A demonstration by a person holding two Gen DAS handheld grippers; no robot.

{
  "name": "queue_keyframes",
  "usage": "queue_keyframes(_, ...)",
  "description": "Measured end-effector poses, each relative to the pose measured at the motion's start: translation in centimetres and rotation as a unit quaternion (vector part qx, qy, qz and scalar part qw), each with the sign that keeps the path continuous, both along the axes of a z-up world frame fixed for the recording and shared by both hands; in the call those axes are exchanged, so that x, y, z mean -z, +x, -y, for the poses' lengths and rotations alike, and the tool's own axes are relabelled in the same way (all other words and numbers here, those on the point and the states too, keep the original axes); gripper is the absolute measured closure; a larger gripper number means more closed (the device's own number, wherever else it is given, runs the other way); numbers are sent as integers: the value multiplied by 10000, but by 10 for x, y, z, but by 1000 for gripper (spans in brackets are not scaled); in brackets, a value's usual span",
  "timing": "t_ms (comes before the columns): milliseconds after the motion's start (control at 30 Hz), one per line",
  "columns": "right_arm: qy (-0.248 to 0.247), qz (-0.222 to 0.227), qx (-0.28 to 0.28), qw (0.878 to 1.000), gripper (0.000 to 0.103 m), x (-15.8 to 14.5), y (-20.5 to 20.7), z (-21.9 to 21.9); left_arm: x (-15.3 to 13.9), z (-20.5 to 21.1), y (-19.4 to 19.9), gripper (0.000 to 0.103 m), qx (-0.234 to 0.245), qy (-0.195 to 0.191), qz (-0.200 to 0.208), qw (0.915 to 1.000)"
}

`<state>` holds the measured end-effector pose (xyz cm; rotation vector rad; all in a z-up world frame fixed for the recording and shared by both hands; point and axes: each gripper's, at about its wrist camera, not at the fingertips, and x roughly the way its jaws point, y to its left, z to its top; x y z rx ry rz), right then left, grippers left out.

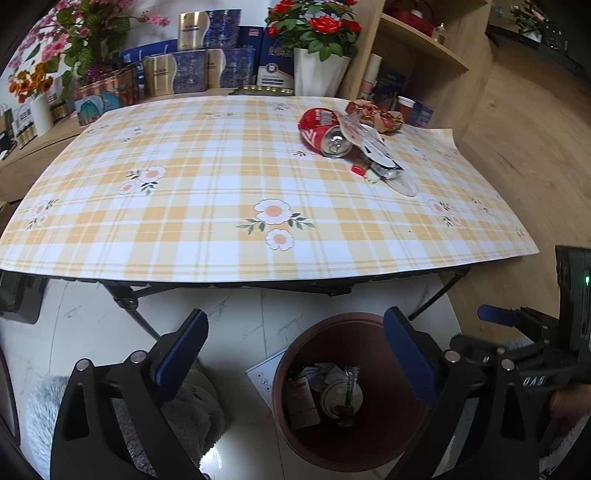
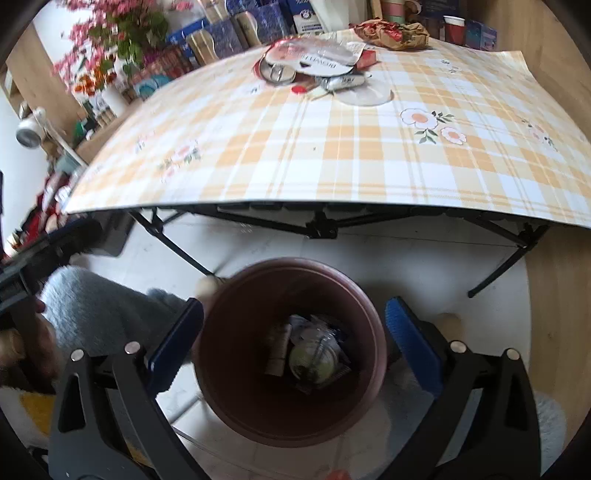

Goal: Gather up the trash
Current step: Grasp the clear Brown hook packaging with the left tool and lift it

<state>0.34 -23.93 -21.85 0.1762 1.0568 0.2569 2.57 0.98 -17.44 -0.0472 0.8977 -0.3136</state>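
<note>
Trash waits in two places: a small heap on the far right of the table [image 1: 110, 254] and a layer at the bottom of a brown bin [image 1: 291, 435] on the white floor [image 1: 229, 321] below the near edge.

Both grippers hang over the bin, pointing steeply down. The left gripper [image 1: 295, 358] has its jaws spread wide with nothing between them, its blue pads [image 1: 181, 350] standing over the bin's left side and rim. The right gripper [image 2: 293, 343] is also spread wide and empty, its jaws straddling the bin's mouth, which fills the gap between them in the right wrist view. In the left wrist view it shows as a black frame at the right edge, just beside the left gripper.

Inside the bin lie a can [image 2: 312, 360] seen end-on, a paper tube [image 2: 279, 349] and crumpled wrappers [image 1: 304, 402].

On the plaid, flower-printed cloth [image 1: 221, 166] the heap holds a crushed red can [image 1: 321, 133] on its side, a white printed wrapper [image 1: 369, 142] draped across it, a red cap [image 1: 357, 169] just beside them, a clear round lid [image 1: 406, 186] nearest the edge, and a crumpled red-and-brown bag [image 1: 376, 116] at the far corner.

Flowers [image 1: 317, 26] in a white pot [image 1: 317, 75] and blue boxes [image 1: 192, 70] line the far wall. A grey fleece sleeve [image 2: 99, 310] shows at the left.
</note>
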Motion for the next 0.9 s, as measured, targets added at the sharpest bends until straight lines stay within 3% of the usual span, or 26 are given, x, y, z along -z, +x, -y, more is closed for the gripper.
queue_keyframes(167, 41, 212, 101, 9997, 5, -11, 8, 11, -7, 3, 2, 6, 165, -95, 154, 9997)
queue_keyframes(300, 107, 294, 175, 9994, 5, -17, 15, 19, -16, 3, 3, 6, 272, -192, 502, 9982)
queue_keyframes(467, 144, 395, 215, 9989, 5, -23, 23, 27, -27, -2, 11, 6, 193, -401, 748, 9962)
queue_keyframes(700, 175, 308, 278, 9990, 6, -21, 39, 35, -31, -14, 36, 6, -238, -681, 482, 9962)
queue_keyframes(900, -393, 509, 208, 9977, 6, -29, 51, 32, -35, -16, 60, 6, -533, -566, 292, 9965)
